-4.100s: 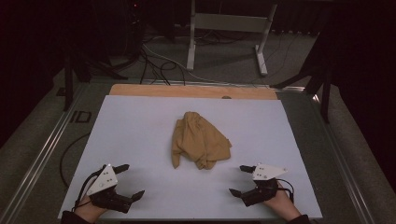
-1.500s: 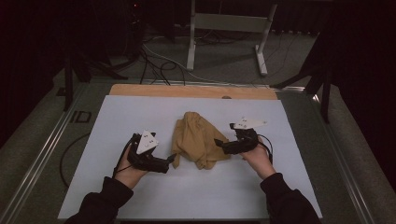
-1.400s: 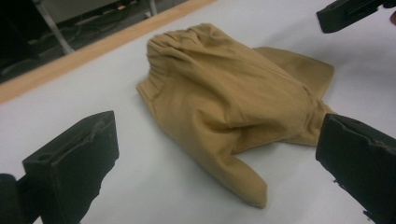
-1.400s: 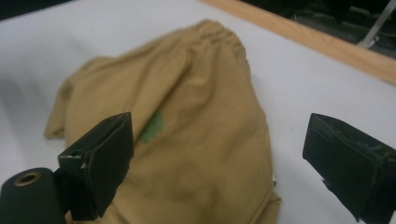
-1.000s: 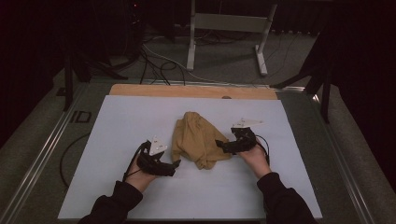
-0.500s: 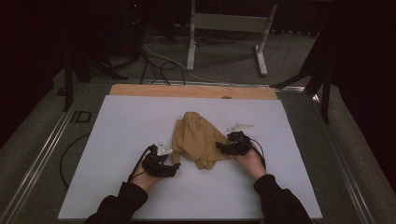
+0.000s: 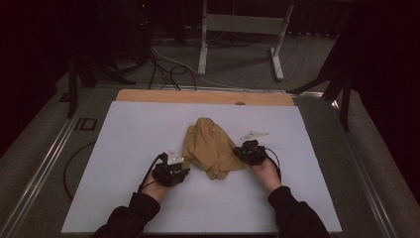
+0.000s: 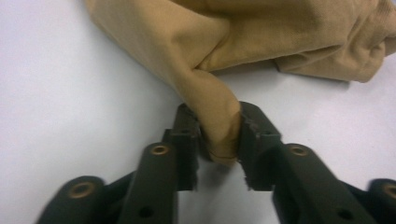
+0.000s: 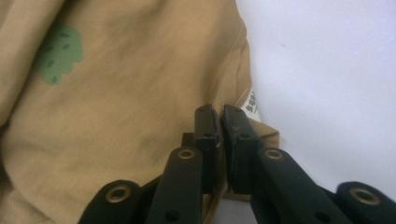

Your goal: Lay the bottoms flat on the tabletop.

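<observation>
Both hands came in from the near edge of the tabletop to the tan garment (image 7: 210, 148). Left hand-held gripper (image 8: 219, 135) has just closed its jaws on a fold at the garment's left edge; right hand-held gripper (image 9: 219, 128) has just closed on its right edge.

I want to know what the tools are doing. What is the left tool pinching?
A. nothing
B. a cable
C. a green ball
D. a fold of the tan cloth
D: in the left gripper view, the left tool has just closed its jaws on a bunched fold of the tan cloth, which lies on the white table.
</observation>
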Available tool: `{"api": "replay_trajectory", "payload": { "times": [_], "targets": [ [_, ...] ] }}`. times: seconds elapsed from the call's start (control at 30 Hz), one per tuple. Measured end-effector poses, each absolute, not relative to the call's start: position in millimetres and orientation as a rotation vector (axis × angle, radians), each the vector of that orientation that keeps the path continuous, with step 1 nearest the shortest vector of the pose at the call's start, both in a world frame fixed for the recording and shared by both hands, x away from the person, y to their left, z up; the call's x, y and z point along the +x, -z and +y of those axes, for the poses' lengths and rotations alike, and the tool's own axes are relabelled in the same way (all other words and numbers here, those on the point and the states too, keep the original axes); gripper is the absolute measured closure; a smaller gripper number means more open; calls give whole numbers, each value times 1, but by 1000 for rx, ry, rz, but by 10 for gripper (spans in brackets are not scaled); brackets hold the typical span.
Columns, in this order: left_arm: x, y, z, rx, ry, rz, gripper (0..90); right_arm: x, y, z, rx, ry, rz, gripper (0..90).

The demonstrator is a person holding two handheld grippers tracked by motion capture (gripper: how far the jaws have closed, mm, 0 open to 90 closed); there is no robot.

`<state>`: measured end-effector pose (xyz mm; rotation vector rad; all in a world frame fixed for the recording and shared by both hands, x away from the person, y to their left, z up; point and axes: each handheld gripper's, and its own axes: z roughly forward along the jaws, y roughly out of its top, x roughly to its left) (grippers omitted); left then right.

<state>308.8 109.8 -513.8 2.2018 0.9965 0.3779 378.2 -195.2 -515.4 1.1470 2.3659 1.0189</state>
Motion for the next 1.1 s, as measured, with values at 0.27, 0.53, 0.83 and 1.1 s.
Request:
{"api": "replay_trajectory", "payload": {
  "times": [0.27, 0.53, 0.83, 1.1],
  "targets": [
    [310, 502, 118, 2177, -391, 1001, 854, 378, 502, -200, 1127, -1038, 2328, 868],
    [314, 479, 130, 2157, -446, 1000, 864, 380, 486, -211, 1132, -1080, 2276, 871],
    [324, 428, 161, 2126, -556, 995, 865, 386, 451, -233, 1151, -1166, 2176, 871],
    [322, 392, 181, 2108, -653, 968, 866, 380, 412, -250, 1124, -1285, 2066, 873]
  ]
}}
